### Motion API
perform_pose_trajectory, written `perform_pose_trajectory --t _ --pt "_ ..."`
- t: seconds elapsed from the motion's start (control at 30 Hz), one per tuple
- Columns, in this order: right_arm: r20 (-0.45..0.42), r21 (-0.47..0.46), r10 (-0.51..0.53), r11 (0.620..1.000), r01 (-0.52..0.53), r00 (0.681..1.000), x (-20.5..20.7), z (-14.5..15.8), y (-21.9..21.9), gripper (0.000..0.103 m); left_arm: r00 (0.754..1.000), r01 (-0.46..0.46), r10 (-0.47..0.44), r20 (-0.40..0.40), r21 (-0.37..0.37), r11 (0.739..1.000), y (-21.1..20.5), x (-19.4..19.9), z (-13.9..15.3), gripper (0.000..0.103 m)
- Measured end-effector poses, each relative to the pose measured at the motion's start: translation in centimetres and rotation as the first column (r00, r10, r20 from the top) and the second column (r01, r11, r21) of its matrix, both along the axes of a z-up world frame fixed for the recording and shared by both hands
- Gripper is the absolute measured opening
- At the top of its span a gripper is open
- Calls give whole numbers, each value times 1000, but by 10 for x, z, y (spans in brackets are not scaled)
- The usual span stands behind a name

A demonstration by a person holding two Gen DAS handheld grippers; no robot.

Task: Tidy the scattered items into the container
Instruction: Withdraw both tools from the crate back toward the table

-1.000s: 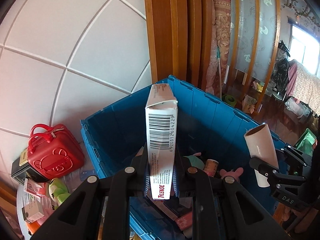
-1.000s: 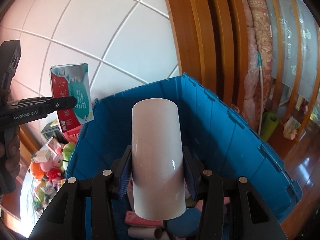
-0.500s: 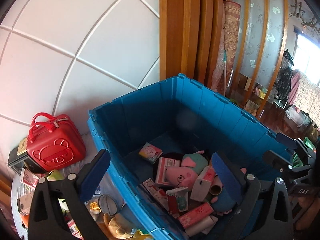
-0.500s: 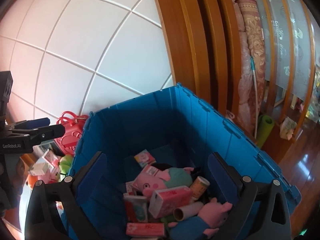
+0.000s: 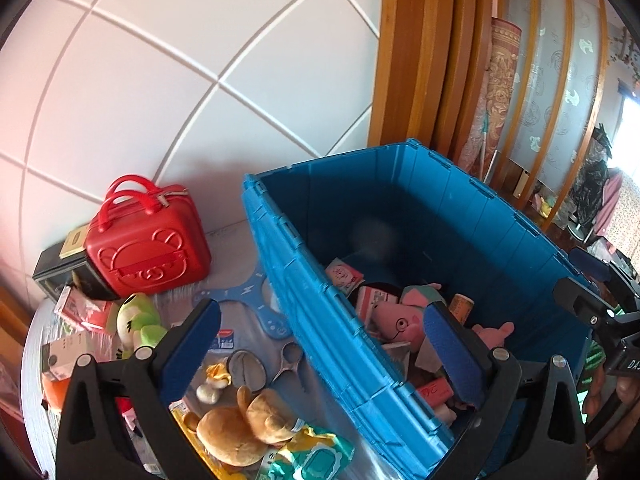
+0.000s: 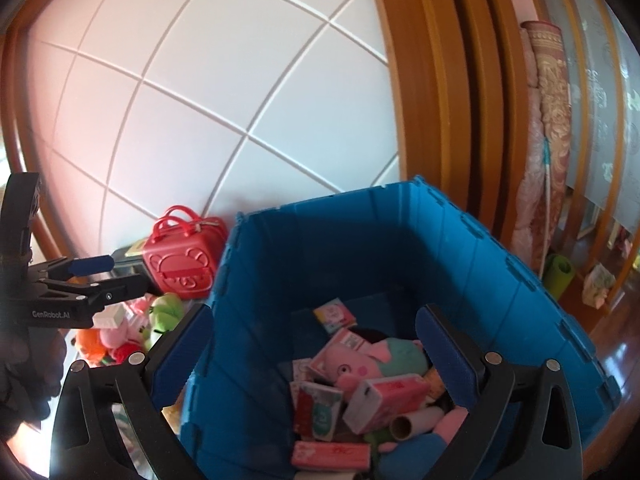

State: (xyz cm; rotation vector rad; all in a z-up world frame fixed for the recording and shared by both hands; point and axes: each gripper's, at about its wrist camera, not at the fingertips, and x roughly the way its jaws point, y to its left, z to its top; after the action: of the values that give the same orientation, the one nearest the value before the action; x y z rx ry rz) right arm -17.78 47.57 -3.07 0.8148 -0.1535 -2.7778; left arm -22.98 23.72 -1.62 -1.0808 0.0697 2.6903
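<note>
Straight ahead of my left jaws and above them I see a white wall (image 5: 200, 60) crossed by pale grooves. Up and to the right of those jaws stands a wooden frame (image 5: 408, 60) of several upright posts. Past my right jaws, high on their right, a rolled carpet (image 6: 548, 120) leans upright against the frame, with a thin pole (image 6: 546, 200) resting against it. Frosted panels (image 5: 548, 80) with a pale pattern run further right. Low to the right of my right jaws a green mat (image 6: 560, 276) lies rolled on a glossy wooden floor (image 6: 616, 360).
</note>
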Motion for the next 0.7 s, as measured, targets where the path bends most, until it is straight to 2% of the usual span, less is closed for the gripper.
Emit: perform_pose_trajectory --t 0.37,0.7 --pt "-3 22 107 994 -106 994 19 3 -68 103 991 -130 129 30 10 991 -84 42 -18 103" --pt "26 51 224 973 -225 974 37 -3 -156 103 955 -285 282 93 23 958 -184 84 -49 103"
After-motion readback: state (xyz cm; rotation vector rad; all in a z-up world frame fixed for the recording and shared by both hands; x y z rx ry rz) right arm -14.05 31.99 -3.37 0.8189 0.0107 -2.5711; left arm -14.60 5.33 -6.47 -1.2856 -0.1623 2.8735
